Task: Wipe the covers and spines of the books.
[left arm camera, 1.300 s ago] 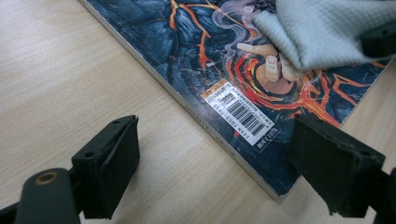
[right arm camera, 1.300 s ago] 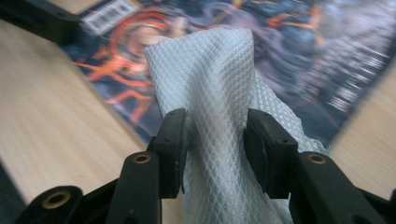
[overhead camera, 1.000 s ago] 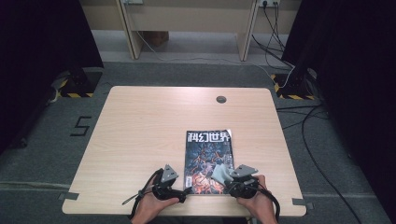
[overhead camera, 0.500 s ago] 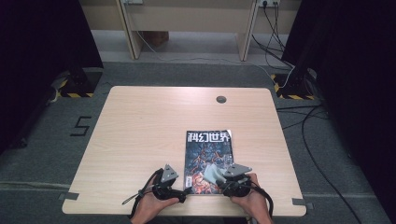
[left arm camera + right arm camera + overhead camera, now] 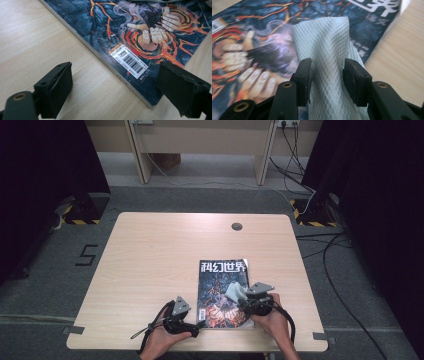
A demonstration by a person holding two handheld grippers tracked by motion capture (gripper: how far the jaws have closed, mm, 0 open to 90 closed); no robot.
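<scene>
While the right gripper (image 5: 327,77) clamps a cloth (image 5: 327,40) over the magazine (image 5: 222,290), the left gripper (image 5: 115,85) gapes.

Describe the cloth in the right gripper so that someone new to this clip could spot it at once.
Start at the wooden table and find the dark magazine near its front edge. Over the cover's right side, the right gripper pinches a pale cloth. Its quilted diamond weave and whitish colour stand out against the black and orange artwork.

High view: set above the near edge, faced forward and down, the whole table (image 5: 150,250) taken in; left gripper view: held low and close at the magazine (image 5: 140,32) corner; right gripper view: closer still; the magazine cover is shared by all three.
</scene>
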